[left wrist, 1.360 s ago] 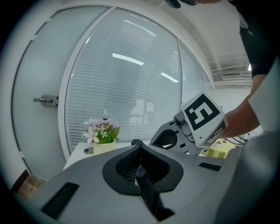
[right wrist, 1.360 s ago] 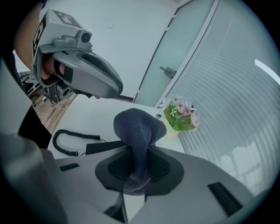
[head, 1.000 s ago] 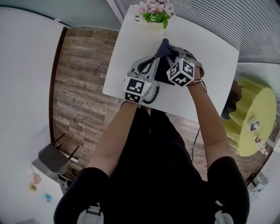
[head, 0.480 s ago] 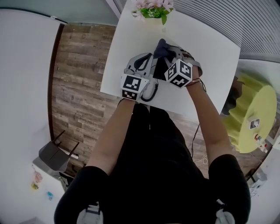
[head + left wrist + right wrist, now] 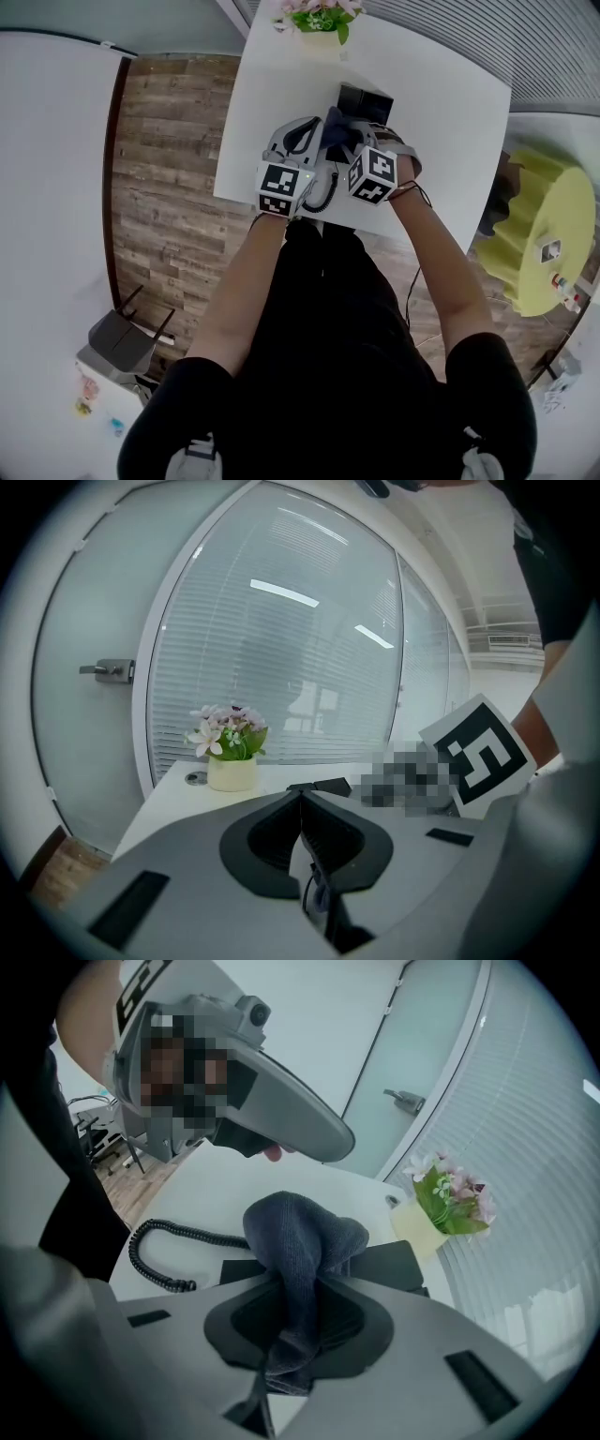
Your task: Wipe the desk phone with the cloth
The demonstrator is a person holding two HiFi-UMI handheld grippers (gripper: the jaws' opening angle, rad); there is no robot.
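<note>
Our right gripper point(image 5: 298, 1290) has its jaws clamped on the dark cloth point(image 5: 305, 1227), which bunches up just ahead of the tips, over the black desk phone point(image 5: 398, 1258) on the white tabletop point(image 5: 225, 1194). Coiled cord point(image 5: 155, 1241) lies to their left. Left gripper point(image 5: 302, 797): jaws pressed together, and we see nothing btwn them.

In the head view the right hand-held gripper point(image 5: 345, 142) has drawn back toward the lower part of the frame. It has brought the cloth point(image 5: 335, 127) from the far end of the desk phone point(image 5: 364, 97) to its middle. The phone's black far end, covered before, now lies bare. The potted flowers point(image 5: 317, 21) have slid up to the frame's top edge.
</note>
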